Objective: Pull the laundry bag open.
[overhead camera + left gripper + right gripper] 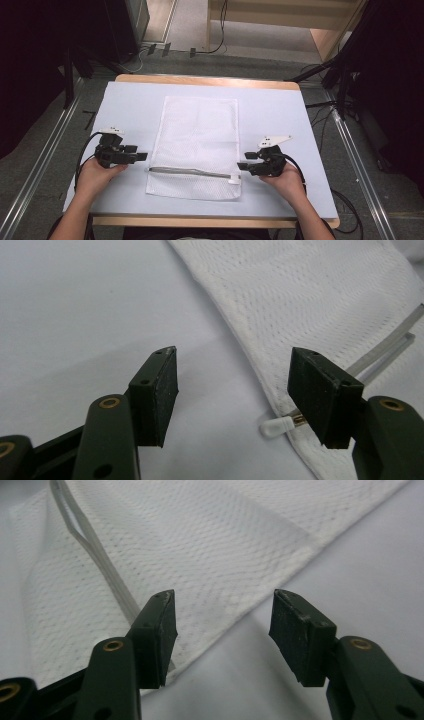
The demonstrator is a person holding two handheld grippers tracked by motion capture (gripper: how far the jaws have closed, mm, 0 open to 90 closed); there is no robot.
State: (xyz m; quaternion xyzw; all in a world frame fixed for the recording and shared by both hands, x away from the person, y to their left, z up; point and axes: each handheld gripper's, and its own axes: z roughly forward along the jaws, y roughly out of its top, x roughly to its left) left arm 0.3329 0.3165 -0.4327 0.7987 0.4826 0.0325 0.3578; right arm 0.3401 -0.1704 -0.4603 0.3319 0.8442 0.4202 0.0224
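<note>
On the pale table cover (280, 107), the left gripper (142, 156) sits just beside the near left edge of a flat white mesh bag (197, 135), its jaws spread wide and holding nothing — in the left gripper view the bag's hemmed edge and a small translucent tip (276, 427) at the zipper's end lie between them. The bag lies in the middle of the table, its zipper (192, 172) running across near the person's side. It looks light, limp and thin, likely to sag and slide, so the stitched border seems the firmest hold. Just beside the bag's right edge, the right gripper (241, 166) is likewise spread and empty.
</note>
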